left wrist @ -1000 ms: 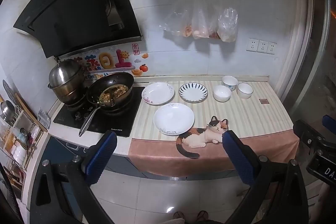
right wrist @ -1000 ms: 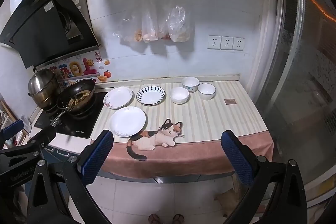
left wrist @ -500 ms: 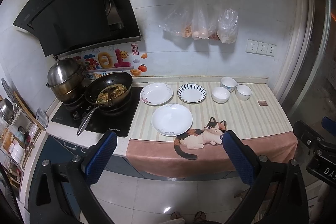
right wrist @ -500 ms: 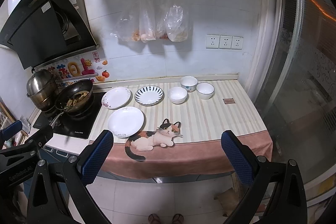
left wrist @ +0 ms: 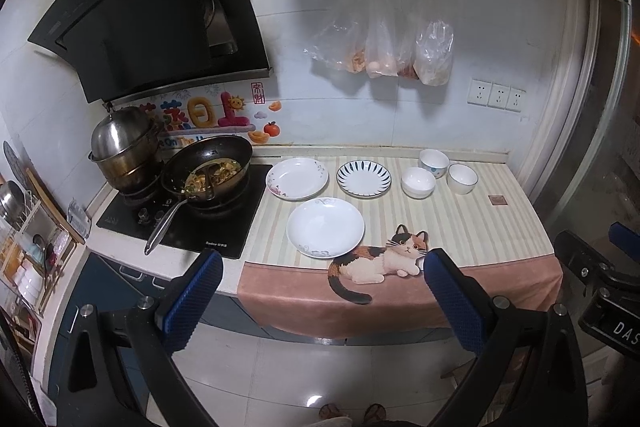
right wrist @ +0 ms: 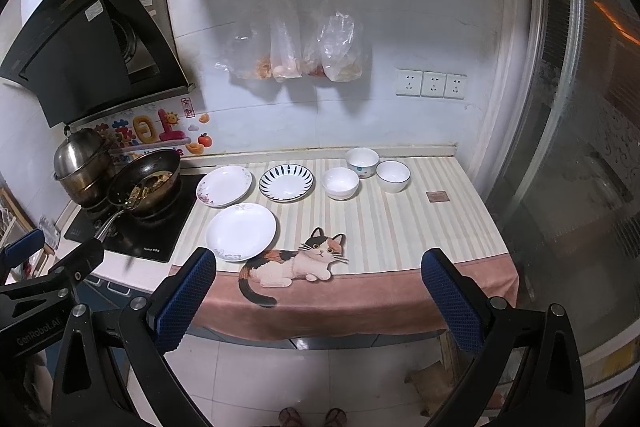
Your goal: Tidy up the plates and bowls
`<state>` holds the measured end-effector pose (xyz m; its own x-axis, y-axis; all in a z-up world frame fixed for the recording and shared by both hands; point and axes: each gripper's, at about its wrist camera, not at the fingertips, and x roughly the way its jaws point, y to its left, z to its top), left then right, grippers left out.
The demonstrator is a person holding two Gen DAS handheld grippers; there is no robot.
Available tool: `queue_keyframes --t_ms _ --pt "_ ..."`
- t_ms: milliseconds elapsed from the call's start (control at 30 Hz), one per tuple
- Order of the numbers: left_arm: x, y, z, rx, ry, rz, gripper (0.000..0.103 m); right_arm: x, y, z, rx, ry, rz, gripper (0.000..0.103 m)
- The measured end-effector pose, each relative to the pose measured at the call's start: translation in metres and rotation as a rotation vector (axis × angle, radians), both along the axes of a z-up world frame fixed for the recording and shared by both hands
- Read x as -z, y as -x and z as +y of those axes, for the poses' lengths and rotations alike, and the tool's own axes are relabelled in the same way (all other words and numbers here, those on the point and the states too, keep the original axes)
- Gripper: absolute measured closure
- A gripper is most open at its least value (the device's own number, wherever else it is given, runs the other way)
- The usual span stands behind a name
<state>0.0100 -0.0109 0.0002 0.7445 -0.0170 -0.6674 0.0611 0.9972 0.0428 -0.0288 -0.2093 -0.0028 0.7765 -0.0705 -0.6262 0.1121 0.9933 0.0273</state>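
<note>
Striped counter cloth [left wrist: 440,223] carried three plates right of the wok [left wrist: 208,175]: floral plate [left wrist: 297,178], blue-striped plate [left wrist: 363,178], white plate [left wrist: 325,227] nearer the edge. Three bowls [left wrist: 418,181] sat beyond. Left gripper [left wrist: 322,291] and right gripper [right wrist: 318,291] hung short of the counter, jaws spread, empty.

The food inside the hanging plastic bags [right wrist: 296,43] is too blurry to name, the small brown square [right wrist: 437,196] on the counter is too tiny to tell, and the shelf [left wrist: 28,247] on the left is cut off by the edge.
</note>
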Motion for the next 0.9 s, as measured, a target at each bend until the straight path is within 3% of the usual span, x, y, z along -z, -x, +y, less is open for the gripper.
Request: queue_keyframes --t_ms 900 --pt "-0.0007 0.0055 0.0004 -0.001 0.011 0.0 0.0 -0.0004 0.0008 0.0068 -0.006 0.007 -0.002 0.0"
